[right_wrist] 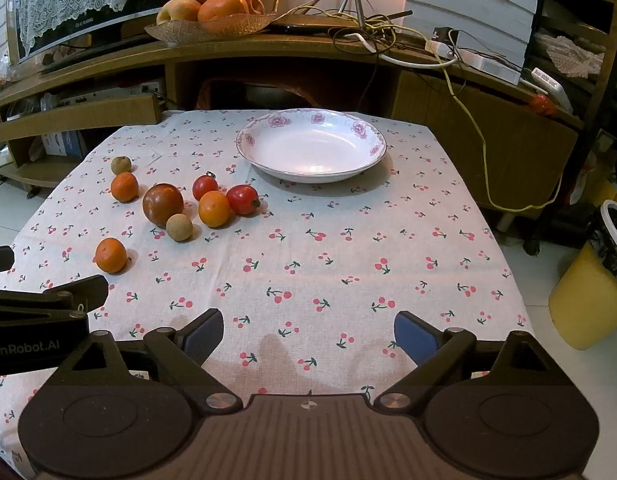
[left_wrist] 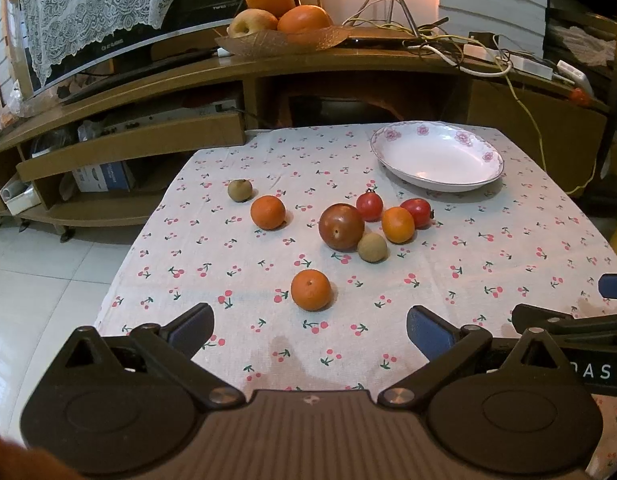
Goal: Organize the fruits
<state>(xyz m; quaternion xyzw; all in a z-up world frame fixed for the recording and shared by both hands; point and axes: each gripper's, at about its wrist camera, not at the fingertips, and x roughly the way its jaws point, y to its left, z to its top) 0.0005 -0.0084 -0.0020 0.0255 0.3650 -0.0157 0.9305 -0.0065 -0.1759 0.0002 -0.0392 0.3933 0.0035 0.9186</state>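
Observation:
Several small fruits lie loose on the cherry-print tablecloth (left_wrist: 488, 264). Nearest my left gripper (left_wrist: 310, 330) is an orange mandarin (left_wrist: 311, 290), just ahead of its open, empty fingers. Farther on sit a dark red-brown fruit (left_wrist: 341, 226), a tan longan (left_wrist: 372, 247), an orange fruit (left_wrist: 397, 224), two red tomatoes (left_wrist: 369, 206) (left_wrist: 418, 212), another mandarin (left_wrist: 268, 212) and a second longan (left_wrist: 239, 190). A white floral plate (left_wrist: 436, 156) (right_wrist: 311, 145) stands empty at the back. My right gripper (right_wrist: 308, 338) is open over bare cloth, the fruit cluster (right_wrist: 163, 205) off to its left.
A wooden TV stand (left_wrist: 236, 76) runs behind the table with a dish of large oranges and an apple (left_wrist: 280, 16), a TV and tangled cables (right_wrist: 388, 36). A yellow bin (right_wrist: 596, 288) stands on the floor at the right. Tiled floor (left_wrist: 40, 280) lies left of the table.

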